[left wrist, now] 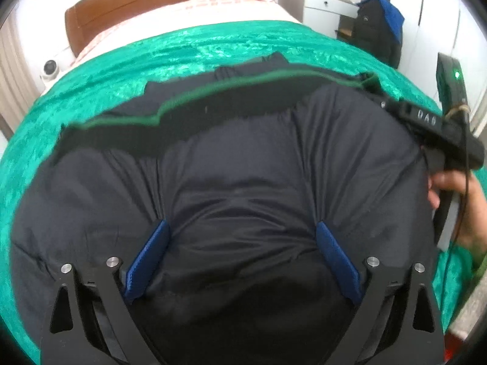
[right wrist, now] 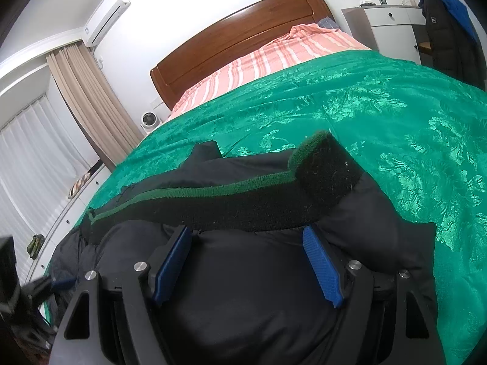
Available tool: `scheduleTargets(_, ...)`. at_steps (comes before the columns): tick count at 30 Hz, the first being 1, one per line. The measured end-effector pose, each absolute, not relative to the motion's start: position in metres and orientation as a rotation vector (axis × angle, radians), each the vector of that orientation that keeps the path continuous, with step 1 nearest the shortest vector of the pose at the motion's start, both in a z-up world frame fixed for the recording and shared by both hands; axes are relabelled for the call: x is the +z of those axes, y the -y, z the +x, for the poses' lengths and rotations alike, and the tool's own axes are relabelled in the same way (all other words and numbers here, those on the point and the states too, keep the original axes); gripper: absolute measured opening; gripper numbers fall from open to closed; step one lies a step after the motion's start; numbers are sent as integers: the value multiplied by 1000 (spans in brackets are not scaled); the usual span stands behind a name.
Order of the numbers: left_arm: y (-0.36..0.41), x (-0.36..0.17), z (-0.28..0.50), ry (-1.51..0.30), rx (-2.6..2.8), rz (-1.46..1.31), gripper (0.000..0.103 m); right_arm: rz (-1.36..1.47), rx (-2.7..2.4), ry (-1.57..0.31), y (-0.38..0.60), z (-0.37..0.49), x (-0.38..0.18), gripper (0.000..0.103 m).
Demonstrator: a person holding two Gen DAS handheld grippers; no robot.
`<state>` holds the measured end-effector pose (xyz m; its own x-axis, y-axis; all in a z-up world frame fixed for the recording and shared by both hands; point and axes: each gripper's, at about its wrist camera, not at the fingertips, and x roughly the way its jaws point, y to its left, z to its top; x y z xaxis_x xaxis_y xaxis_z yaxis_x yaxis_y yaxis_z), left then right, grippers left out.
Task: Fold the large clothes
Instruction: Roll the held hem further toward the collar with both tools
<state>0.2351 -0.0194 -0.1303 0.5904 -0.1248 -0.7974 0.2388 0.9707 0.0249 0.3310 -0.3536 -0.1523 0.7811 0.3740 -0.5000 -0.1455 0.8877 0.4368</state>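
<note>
Pressing spread-jawed, grasping nothing, into the dark puffer jacket (left wrist: 237, 182) lying on the bed's green bedspread (left wrist: 91, 73): left gripper (left wrist: 240, 252) mid-body, right gripper (right wrist: 246, 255) likewise released just below the ribbed hem band (right wrist: 213, 203), probably risking trapped air springing slippery padding back open.

Each gripper (left wrist: 243, 234) (right wrist: 246, 237) has black angular arms, silver round screws and ribbed blue pads (left wrist: 338, 261). A bare-skinned hand (left wrist: 462, 210) shows beside a thin cable (left wrist: 465, 164).
</note>
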Motion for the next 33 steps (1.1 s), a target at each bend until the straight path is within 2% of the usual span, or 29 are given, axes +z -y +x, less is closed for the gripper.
scheduleTargets(5,20,-146,247,-921,-209,123,99,387,282,-619,353,330,-152,76)
scheduleTargets(11,17,-124,212,-937,-220,87,94,388,283,-619,353,331,-152,76)
scheduleTargets(19,26,-154,215,-942,-194,137,98,385,279,-618,353,330,-152,76)
scheduleTargets(21,24,-149,214,-965,-197,127,97,384,278,-620,352,331,-152,75)
scheduleTargets(23,22,-138,205,-989,-207,110,91,384,278,-621,353,330,-152,75)
scheduleTargets(33,22,-152,190,-953,-199,136,92,381,277,-620,352,331,-151,75)
